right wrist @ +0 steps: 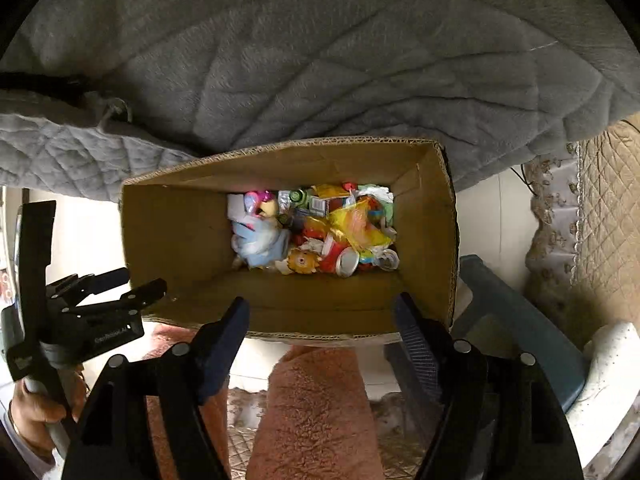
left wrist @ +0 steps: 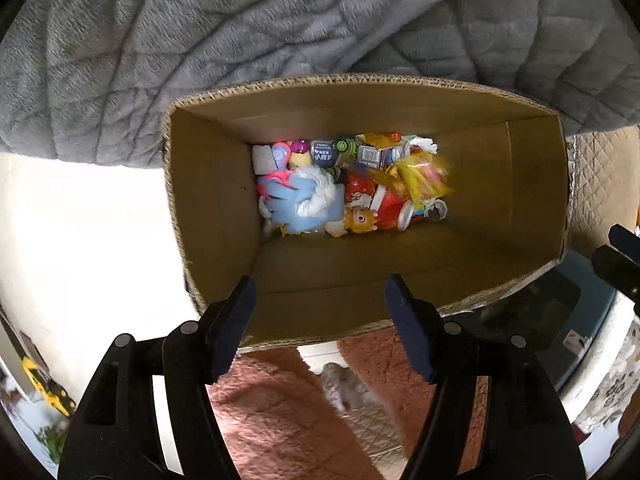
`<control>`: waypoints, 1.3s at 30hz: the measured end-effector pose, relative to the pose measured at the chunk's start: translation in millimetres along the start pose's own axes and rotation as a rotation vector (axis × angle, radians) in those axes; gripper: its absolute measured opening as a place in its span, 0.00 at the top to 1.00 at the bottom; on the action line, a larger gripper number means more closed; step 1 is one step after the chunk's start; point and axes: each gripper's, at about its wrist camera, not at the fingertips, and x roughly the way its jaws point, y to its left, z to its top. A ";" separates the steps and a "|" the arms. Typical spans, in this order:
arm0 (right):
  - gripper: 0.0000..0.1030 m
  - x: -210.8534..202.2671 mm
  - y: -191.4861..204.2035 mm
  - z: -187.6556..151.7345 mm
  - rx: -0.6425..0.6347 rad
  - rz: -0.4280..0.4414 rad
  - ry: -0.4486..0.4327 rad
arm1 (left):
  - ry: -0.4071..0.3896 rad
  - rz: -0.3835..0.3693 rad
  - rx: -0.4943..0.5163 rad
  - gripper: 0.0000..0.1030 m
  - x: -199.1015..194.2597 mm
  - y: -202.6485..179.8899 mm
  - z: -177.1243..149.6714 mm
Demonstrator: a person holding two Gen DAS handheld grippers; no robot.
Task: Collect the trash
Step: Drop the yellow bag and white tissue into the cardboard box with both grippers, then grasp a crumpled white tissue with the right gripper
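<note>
An open cardboard box (left wrist: 212, 184) stands on the floor right below me, also in the right wrist view (right wrist: 172, 232). Its bottom holds a heap of trash: a blue glove wrapped around white tissue (left wrist: 304, 200), a yellow wrapper (left wrist: 416, 176), red packaging (left wrist: 390, 204) and small cartons (left wrist: 372, 154). My left gripper (left wrist: 320, 284) hangs open over the box's near edge with nothing between its fingers. My right gripper (right wrist: 320, 300) is open and empty above the same edge. The heap also shows as glove (right wrist: 260, 240) and wrapper (right wrist: 352, 220).
A grey quilted blanket (left wrist: 240, 40) lies behind the box. A person's legs in pink fuzzy fabric (right wrist: 316, 408) stand in front of it. A blue plastic stool (right wrist: 500, 312) is to the right, a beige quilted cover (right wrist: 600, 220) beyond. A yellow toy car (left wrist: 44, 388) lies at left.
</note>
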 end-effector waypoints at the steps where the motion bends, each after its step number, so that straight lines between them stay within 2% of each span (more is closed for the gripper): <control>1: 0.28 -5.0 -1.8 1.5 -0.006 0.000 -0.004 | -0.007 0.006 0.013 0.36 -5.0 0.5 -2.5; 3: 0.28 -21.5 2.0 -3.4 -0.035 -0.004 -0.015 | -0.028 0.009 0.047 0.36 -24.1 1.9 -12.2; 6: 0.28 -64.0 16.8 -11.8 -0.093 0.020 -0.059 | -0.102 -0.034 0.110 0.36 -82.1 0.2 -32.8; 9: 0.28 -129.7 41.3 -15.2 -0.139 0.107 -0.154 | -0.214 -0.082 0.156 0.36 -150.8 4.0 -56.2; 10: 0.27 -166.5 53.5 -15.1 -0.157 0.164 -0.216 | -0.273 -0.101 0.173 0.35 -184.5 5.8 -64.0; 11: 0.25 -193.6 62.2 -13.8 -0.171 0.201 -0.265 | -0.326 -0.113 0.182 0.32 -213.1 8.8 -69.4; 13: 0.09 -244.9 81.3 -7.3 -0.196 0.259 -0.382 | -0.464 -0.118 0.177 0.17 -273.7 17.9 -77.5; 15: 0.07 -291.8 105.6 11.6 -0.219 0.292 -0.521 | -0.601 -0.116 0.149 0.14 -325.0 33.1 -77.6; 17: 0.07 -316.2 131.0 46.8 -0.205 0.315 -0.587 | -0.689 -0.086 0.117 0.14 -358.2 48.6 -69.9; 19: 0.07 -325.5 155.6 90.8 -0.144 0.336 -0.607 | -0.763 -0.068 0.084 0.14 -387.2 71.9 -53.8; 23: 0.08 -326.1 205.0 177.0 -0.041 0.401 -0.598 | -0.818 -0.051 0.038 0.14 -419.8 114.4 -31.6; 25: 0.10 -323.1 234.5 213.0 -0.031 0.393 -0.594 | -0.822 -0.033 0.013 0.14 -425.6 136.1 -25.4; 27: 0.13 -313.6 272.6 256.9 -0.058 0.334 -0.592 | -0.814 -0.040 -0.009 0.14 -428.2 159.5 -21.7; 28: 0.15 -306.5 295.0 282.4 -0.082 0.270 -0.587 | -0.801 -0.044 -0.021 0.14 -427.2 172.6 -18.7; 31: 0.25 -284.9 328.7 334.8 -0.095 0.134 -0.560 | -0.768 -0.045 -0.039 0.14 -424.5 202.4 -12.2; 32: 0.27 -279.8 334.9 346.5 -0.097 0.094 -0.552 | -0.762 -0.044 -0.041 0.14 -421.7 209.4 -10.4; 34: 0.49 -266.0 342.8 365.2 -0.108 0.020 -0.528 | -0.752 -0.040 -0.043 0.14 -418.5 223.2 -6.8; 35: 0.55 -267.8 345.8 364.1 -0.131 -0.015 -0.556 | -0.748 -0.041 -0.041 0.14 -416.1 228.7 -2.5; 37: 0.74 -265.8 352.8 362.0 -0.184 -0.076 -0.555 | -0.733 -0.053 -0.039 0.14 -413.6 237.8 6.5; 39: 0.78 -267.9 348.3 347.4 -0.199 -0.032 -0.529 | -0.724 -0.079 -0.032 0.14 -412.4 242.5 17.0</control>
